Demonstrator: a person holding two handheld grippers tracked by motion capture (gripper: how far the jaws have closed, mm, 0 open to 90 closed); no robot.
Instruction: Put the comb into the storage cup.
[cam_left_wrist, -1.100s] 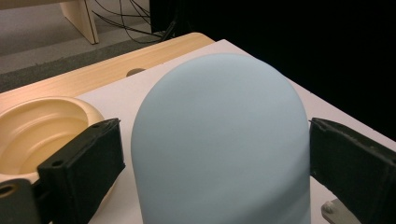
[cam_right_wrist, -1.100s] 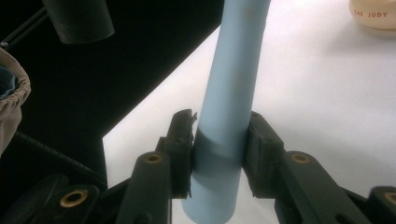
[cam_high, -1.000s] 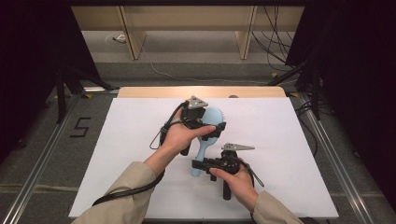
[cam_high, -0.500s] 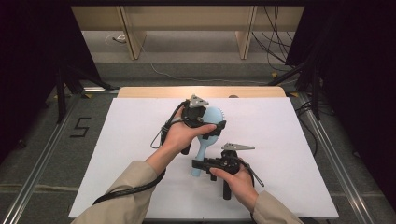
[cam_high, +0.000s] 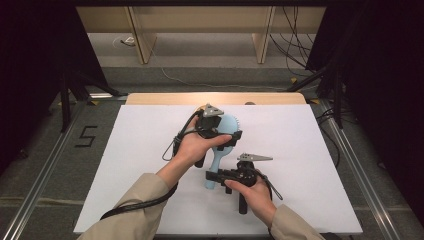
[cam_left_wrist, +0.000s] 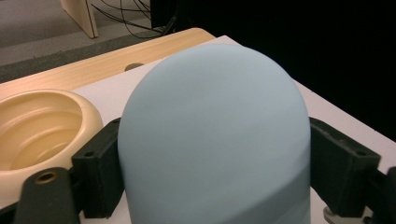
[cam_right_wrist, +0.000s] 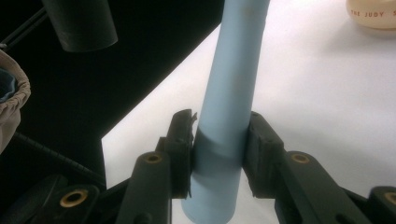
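**Both tongs on the blue hairbrush**

Tongs on the right (cam_high: 212, 176) are clamped on the handle of the light blue hairbrush (cam_high: 220, 150), near its butt end; the right gripper view shows the pads (cam_right_wrist: 183, 154) pressed against the round shaft on both sides. Left tongs (cam_high: 231, 136) straddle the brush's wide head; their jaws have just been closing, and in the left gripper view the pads (cam_left_wrist: 100, 172) sit against the smooth domed back with no gap to be seen, so they look to be gripping it.

The brush is near the middle of the white counter (cam_high: 140, 165), head toward 12 o'clock, handle toward 6.

It looks like hard, light plastic: stiff, not fragile, but smooth and rounded, so the domed head may slip between flat pads. The straight handle gives the surer hold.

From above, short bristles show along the head's rim at about 2 o'clock. The left gripper view adds a cream bowl (cam_left_wrist: 42, 126) at 9 o'clock of the brush head.
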